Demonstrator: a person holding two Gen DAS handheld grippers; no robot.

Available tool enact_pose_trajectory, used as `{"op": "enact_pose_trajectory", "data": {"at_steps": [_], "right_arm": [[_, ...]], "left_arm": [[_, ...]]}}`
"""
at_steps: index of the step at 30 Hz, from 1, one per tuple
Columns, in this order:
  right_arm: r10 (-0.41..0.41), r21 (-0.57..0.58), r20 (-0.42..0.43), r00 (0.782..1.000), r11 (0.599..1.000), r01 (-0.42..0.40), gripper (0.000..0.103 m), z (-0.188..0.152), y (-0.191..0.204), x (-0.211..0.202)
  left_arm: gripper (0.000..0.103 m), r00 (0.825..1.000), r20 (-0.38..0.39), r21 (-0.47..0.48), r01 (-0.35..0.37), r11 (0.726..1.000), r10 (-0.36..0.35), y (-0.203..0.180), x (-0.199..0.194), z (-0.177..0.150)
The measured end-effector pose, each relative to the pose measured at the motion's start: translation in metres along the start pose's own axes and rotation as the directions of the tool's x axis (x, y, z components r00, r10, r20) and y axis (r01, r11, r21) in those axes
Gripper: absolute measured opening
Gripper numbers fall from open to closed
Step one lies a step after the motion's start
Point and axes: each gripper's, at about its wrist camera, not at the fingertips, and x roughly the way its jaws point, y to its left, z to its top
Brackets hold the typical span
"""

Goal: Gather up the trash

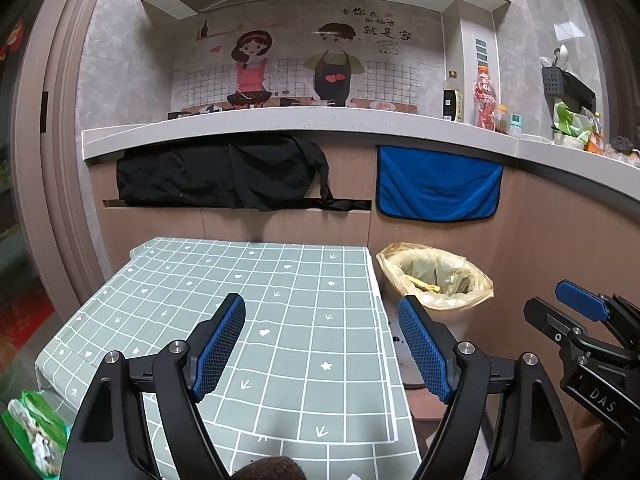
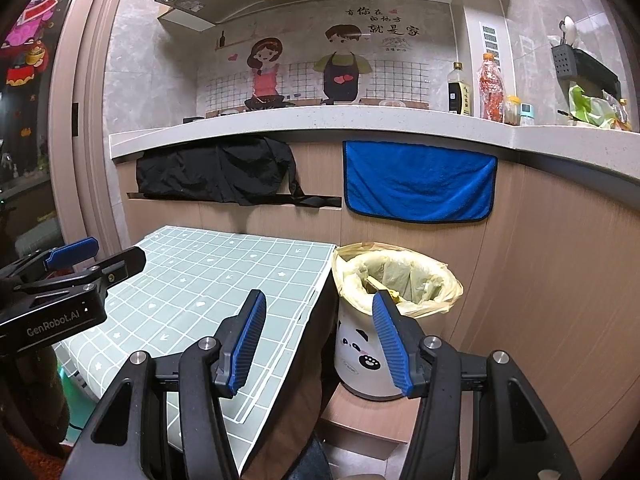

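Above the near half of the checked tablecloth (image 1: pixel 304 320), the left gripper (image 1: pixel 322 338) hangs with its jaws spread wide and nothing between the ribbed blue pads (image 1: pixel 220 348). Off to its right, the right gripper (image 2: pixel 318 338) is likewise wide open and empty, hovering over the gap between the table edge and the trash bin (image 2: pixel 360 360).

That bin is a small round white tub printed with a panda face, lined with a thin, crinkled yellowish plastic bag (image 2: pixel 436 280) folded over the rim. Some yellow and dark scraps (image 1: pixel 426 286) already lie inside, so part of the collecting seems done. The cloth is smooth, pale green vinyl with white grid lines and little hearts, stars and arrows, and no litter shows on its visible surface.

What looks left is a crumpled green wrapper (image 1: pixel 34 436) at the lower left of the left wrist view, low beside the table; whether it rests on the floor I cannot tell. A dark rounded object (image 1: pixel 272 470) at the bottom edge is too cropped to identify.
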Motion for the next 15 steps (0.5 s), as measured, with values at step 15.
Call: {"op": "enact_pose_trajectory", "data": {"at_steps": [15], "right_arm": [[-0.017, 0.014, -0.004, 1.000, 1.000, 0.017, 0.053, -0.0008, -0.0062, -0.0005]], "left_arm": [[0.079, 1.000, -0.014, 0.005, 0.019, 1.000, -0.019, -0.0024, 0.0068, -0.0022]]}}
